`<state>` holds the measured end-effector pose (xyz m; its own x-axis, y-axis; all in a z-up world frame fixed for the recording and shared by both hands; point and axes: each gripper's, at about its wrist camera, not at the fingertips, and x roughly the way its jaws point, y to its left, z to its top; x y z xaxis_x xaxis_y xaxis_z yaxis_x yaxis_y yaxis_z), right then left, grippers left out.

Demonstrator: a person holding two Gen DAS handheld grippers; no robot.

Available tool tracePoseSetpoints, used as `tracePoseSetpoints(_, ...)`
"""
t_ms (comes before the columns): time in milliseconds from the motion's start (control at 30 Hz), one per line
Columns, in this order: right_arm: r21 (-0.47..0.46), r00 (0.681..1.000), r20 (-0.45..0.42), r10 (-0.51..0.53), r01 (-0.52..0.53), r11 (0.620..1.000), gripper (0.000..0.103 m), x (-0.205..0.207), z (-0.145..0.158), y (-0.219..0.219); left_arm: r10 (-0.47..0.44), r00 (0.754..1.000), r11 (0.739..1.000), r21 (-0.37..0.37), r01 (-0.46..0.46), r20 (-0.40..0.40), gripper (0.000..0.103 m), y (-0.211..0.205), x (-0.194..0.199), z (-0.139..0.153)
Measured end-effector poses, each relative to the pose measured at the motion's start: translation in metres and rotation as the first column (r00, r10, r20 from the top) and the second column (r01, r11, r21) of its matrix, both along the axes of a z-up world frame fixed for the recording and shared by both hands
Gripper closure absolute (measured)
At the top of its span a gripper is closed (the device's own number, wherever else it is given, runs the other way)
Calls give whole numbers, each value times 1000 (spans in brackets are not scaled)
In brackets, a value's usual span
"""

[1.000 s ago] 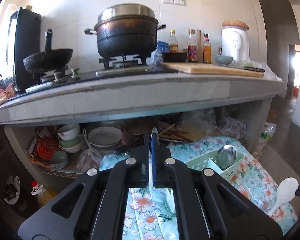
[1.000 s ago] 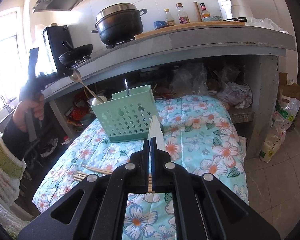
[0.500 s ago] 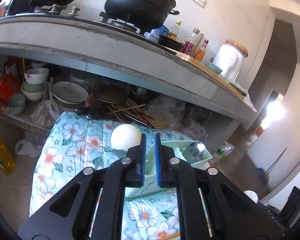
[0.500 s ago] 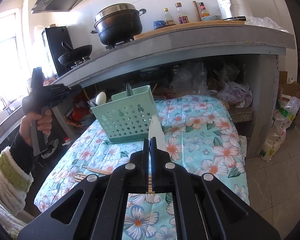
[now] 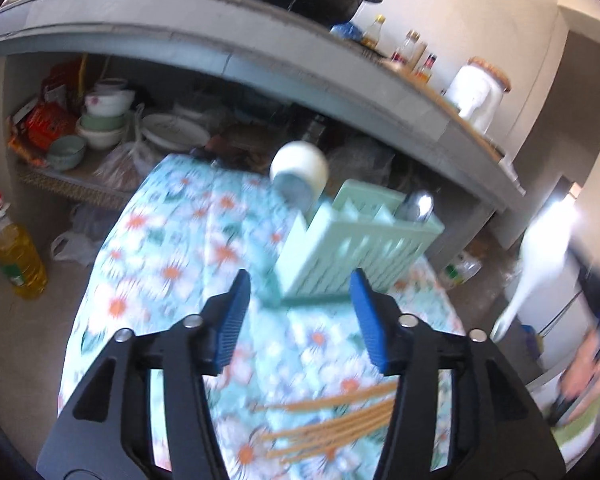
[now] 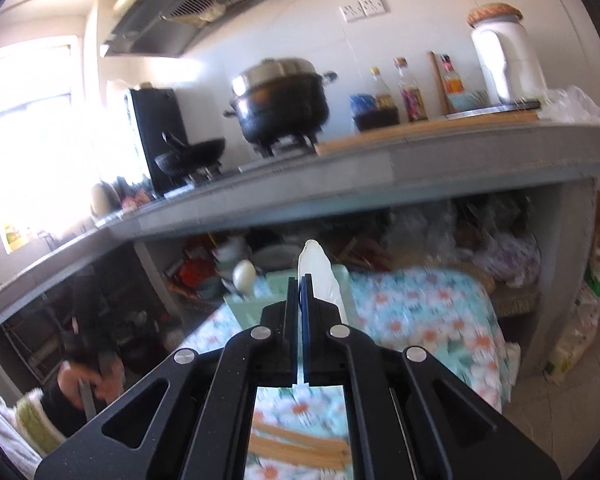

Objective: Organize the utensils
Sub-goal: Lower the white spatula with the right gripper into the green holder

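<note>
A mint green utensil caddy (image 5: 360, 240) stands on the flowered cloth (image 5: 172, 248). A white-bowled spoon (image 5: 300, 172) sticks up from its left end and a metal spoon (image 5: 416, 206) from its right end. My left gripper (image 5: 300, 312) hangs in front of the caddy. Its jaws are opening and nothing is between them. Several wooden chopsticks (image 5: 332, 428) lie on the cloth below it. My right gripper (image 6: 300, 284) is shut on the handle of a white spoon (image 6: 316, 272), seen at the right in the left wrist view (image 5: 540, 268). Behind it are the caddy (image 6: 244, 312) and the chopsticks (image 6: 300, 448).
A grey counter (image 6: 380, 168) overhangs the cloth, with a black pot (image 6: 280, 104), a wok (image 6: 192, 156) and bottles (image 6: 408, 92) on it. Bowls and plates (image 5: 104, 120) fill the shelf underneath. An oil bottle (image 5: 16, 252) stands on the floor at left. A person's hand (image 6: 88, 380) grips the left tool.
My left gripper let go of the white-bowled spoon in the caddy, opened and sank toward the cloth. My right gripper rose with the white spoon still in it.
</note>
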<state>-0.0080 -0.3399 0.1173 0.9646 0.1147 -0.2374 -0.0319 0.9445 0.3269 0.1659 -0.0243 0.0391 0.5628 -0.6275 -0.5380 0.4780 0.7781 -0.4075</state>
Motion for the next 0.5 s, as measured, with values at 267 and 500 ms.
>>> tracePoseSetpoints(267, 9, 984, 146, 98, -100, 995, 101, 58, 58, -1, -14, 1000, 996, 85, 15, -11, 44, 4, -32, -27)
tracePoseSetpoints(500, 38, 978, 164, 127, -135, 990, 101, 116, 69, 2, 17, 1000, 996, 90, -17, 5, 40, 16, -38, -26)
